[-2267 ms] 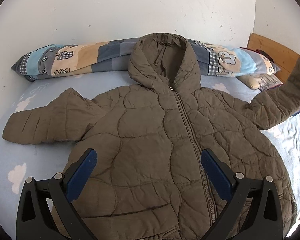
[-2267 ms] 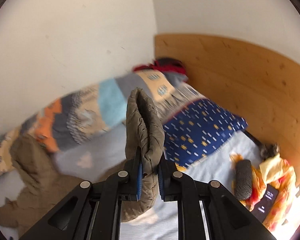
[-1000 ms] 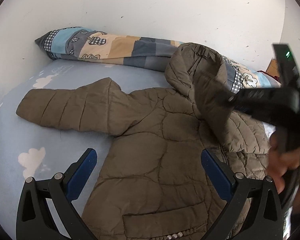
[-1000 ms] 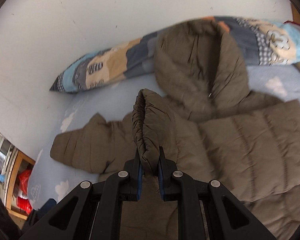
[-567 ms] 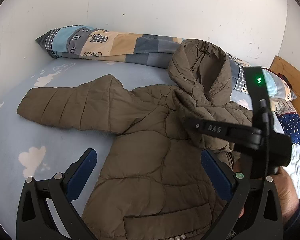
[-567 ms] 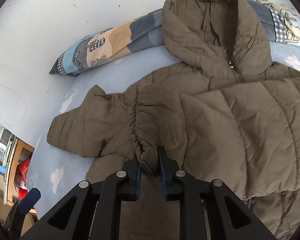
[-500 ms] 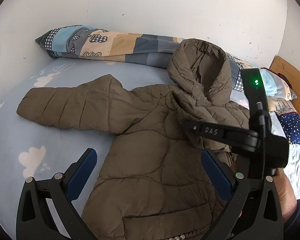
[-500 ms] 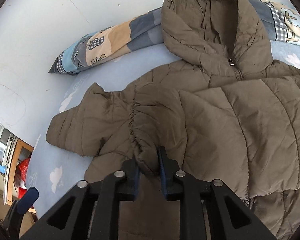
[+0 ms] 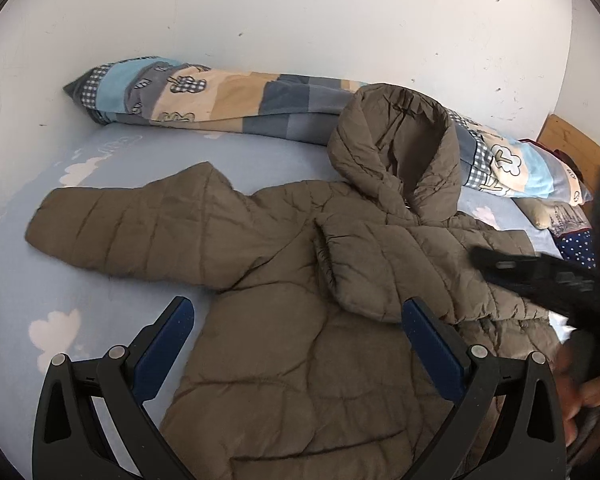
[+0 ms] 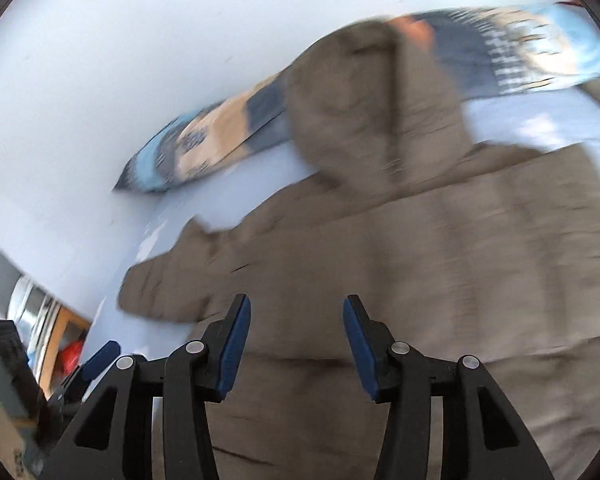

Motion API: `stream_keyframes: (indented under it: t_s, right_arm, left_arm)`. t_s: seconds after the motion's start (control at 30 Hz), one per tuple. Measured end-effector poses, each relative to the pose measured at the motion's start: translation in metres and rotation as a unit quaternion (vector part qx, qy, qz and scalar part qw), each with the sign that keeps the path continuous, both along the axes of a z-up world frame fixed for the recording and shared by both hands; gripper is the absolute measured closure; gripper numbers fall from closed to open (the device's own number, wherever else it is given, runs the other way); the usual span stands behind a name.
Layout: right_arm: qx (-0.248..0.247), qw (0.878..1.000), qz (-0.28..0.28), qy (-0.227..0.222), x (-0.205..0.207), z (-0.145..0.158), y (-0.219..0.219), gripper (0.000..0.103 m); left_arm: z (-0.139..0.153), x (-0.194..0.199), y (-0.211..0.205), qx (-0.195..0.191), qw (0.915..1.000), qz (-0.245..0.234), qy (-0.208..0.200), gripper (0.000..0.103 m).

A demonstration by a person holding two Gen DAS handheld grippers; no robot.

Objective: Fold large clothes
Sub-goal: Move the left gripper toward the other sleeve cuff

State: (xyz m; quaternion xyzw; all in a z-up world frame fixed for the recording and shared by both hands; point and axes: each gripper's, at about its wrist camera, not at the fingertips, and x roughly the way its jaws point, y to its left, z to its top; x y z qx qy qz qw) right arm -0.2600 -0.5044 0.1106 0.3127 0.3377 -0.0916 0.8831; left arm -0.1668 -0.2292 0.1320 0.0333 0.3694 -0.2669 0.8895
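A brown quilted hooded jacket (image 9: 292, 320) lies front up on the pale blue bed sheet (image 9: 16, 304). Its right sleeve (image 9: 388, 268) is folded across the chest, cuff toward the middle. The left sleeve (image 9: 116, 232) lies stretched out flat. My left gripper (image 9: 296, 340) hovers open over the jacket's lower front, holding nothing. In the blurred right wrist view my right gripper (image 10: 296, 340) hangs over the jacket (image 10: 420, 260), its jaws opening with nothing between them. From the left wrist view the right gripper's body (image 9: 548, 280) shows blurred at the right edge, with a hand (image 9: 588, 400) below it.
A long patchwork pillow (image 9: 228, 100) lies along the white wall behind the hood (image 9: 396, 152). More pillows (image 9: 568, 240) and a wooden headboard (image 9: 572, 144) are at the far right. Furniture and a red item (image 10: 68, 352) stand beyond the bed's left edge.
My right gripper laid the sleeve cuff across the jacket's chest, let go of it and pulled back to the right. The left gripper stayed open and still.
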Motion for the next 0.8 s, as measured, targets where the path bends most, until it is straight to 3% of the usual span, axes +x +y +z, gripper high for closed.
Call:
stream_keyframes:
  t_s: [0.1, 0.17, 0.3, 0.37, 0.53, 0.6, 0.7, 0.8]
  right_arm:
    - [-0.023, 0.997, -0.062, 0.032, -0.033, -0.001, -0.042, 0.052]
    - [-0.026, 0.994, -0.100, 0.046, -0.053, -0.008, -0.069, 0.058]
    - [-0.033, 0.986, -0.142, 0.085, -0.070, -0.035, -0.104, 0.064]
    - [-0.026, 0.983, -0.150, 0.103, -0.068, -0.054, -0.115, 0.069]
    - [-0.018, 0.978, -0.146, 0.145, -0.050, -0.084, -0.126, 0.069]
    - [-0.021, 0.977, -0.142, 0.156, -0.048, -0.091, -0.126, 0.069]
    - [-0.031, 0.975, -0.142, 0.166, -0.047, -0.086, -0.121, 0.070]
    - [-0.055, 0.977, -0.144, 0.149, -0.047, -0.060, -0.109, 0.070]
  left_arm:
    - [-0.012, 0.011, -0.013, 0.000, 0.9996, -0.014, 0.026, 0.000]
    - [-0.024, 0.018, -0.024, 0.010, 0.9990, -0.015, 0.040, 0.000]
    - [-0.041, 0.030, -0.040, 0.029, 0.9984, -0.015, 0.046, 0.000]
    - [-0.050, 0.037, -0.047, 0.042, 0.9979, -0.009, 0.049, 0.000]
    - [-0.074, 0.053, -0.061, 0.115, 0.9918, 0.015, 0.054, 0.000]
    - [-0.081, 0.058, -0.061, 0.127, 0.9898, 0.021, 0.063, 0.000]
    - [-0.087, 0.064, -0.060, 0.137, 0.9873, 0.026, 0.076, 0.000]
    - [-0.073, 0.063, -0.053, 0.118, 0.9900, 0.031, 0.072, 0.000]
